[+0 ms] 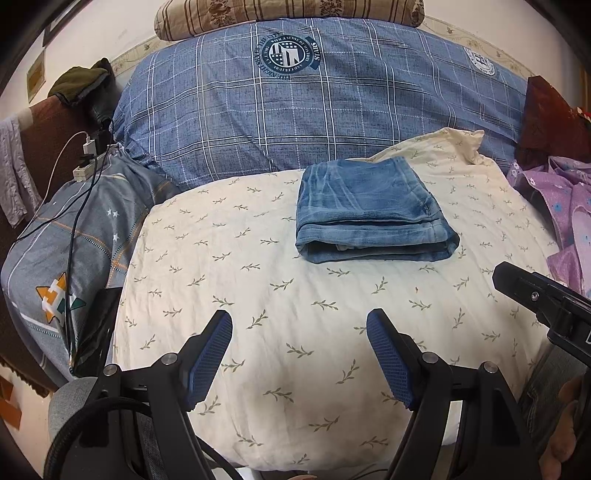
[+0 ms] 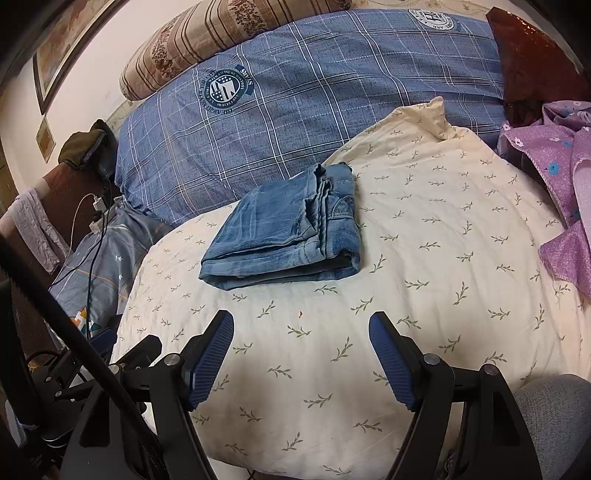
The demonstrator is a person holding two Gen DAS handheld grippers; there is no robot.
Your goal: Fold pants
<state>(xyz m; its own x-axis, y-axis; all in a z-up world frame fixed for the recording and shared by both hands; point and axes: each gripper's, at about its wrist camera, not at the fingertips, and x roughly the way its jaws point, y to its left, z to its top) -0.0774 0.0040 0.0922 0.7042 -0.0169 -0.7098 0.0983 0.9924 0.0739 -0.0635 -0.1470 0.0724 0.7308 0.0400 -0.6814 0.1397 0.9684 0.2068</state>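
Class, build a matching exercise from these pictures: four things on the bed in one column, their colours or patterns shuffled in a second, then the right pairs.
Things:
1. folded jeans
2. quilt
3. pillow
4. cover under the jeans

Looks:
A. cream with leaf sprigs
B. brown stripes
C. faded blue denim
D. blue with white checks

Pairs: 1-C, 2-D, 3-B, 4-A

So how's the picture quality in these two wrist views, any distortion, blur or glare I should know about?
Left wrist view: strong fisheye bulge bends the cream quilt outward, with dark corners; the folded jeans are sharp, no glare. Right wrist view: same bending and dark corners, jeans crisp, a soft shadow under the open right gripper; light is even and dim.
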